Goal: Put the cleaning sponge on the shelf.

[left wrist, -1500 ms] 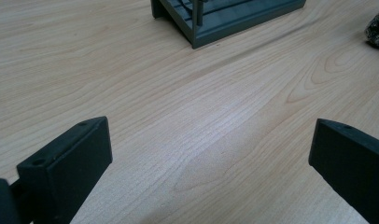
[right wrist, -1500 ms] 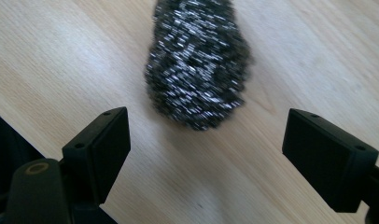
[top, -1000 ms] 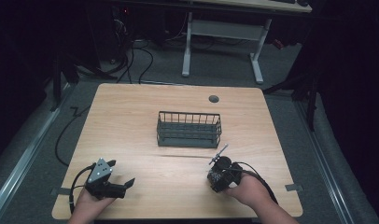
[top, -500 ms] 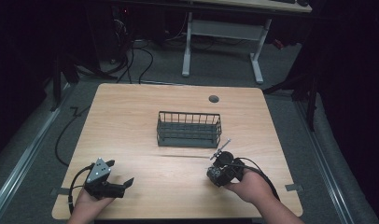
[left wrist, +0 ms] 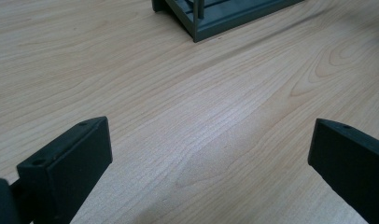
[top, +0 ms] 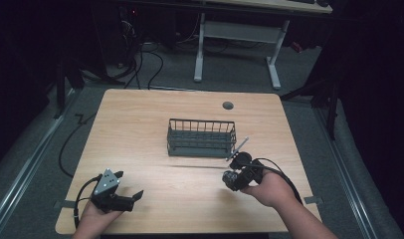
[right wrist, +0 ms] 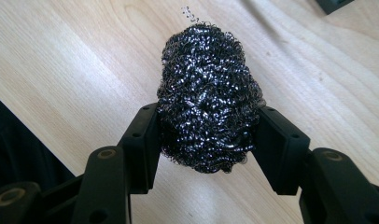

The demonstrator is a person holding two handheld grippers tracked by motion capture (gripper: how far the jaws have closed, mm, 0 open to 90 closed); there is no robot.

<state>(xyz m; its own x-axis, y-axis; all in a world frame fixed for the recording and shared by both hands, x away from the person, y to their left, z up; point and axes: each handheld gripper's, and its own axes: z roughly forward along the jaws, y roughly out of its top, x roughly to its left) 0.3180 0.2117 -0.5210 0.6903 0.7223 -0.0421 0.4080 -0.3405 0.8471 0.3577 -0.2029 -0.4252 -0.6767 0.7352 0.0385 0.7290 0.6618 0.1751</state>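
Surface: light wood-grain table [top: 140, 129], bare over most of its top, with a small round dark grommet [top: 228, 105] near the far edge. Room is dim; dark floor, loose cables [top: 140, 64] on it beyond the table, and a white-legged desk frame [top: 235, 45] farther back.

Left side: left gripper [top: 124, 191] sits low at the near left corner, held in a hand [top: 93, 219], grey three-cornered plate [top: 106, 181] on top. Its jaws stand wide apart with nothing between them; in the left gripper view, bare wood lies between the two black jaws.

Centre: dark wire basket [top: 202, 138] stands upright mid-table, long axis running left to right. Its corner [left wrist: 197, 28] shows at the top of the left gripper view, well apart from the jaws.

Right side: right gripper [top: 231, 178] is just off the basket's near right corner, close but apart. Jaws are clamped on a steel wool scrubber [right wrist: 208, 98], one pad on each flank. The scrubber is egg-shaped, long axis running away from the camera along the jaws, held above the wood. A thin grey rod [top: 238, 148] slants beside the basket's right end; cannot tell what it is.
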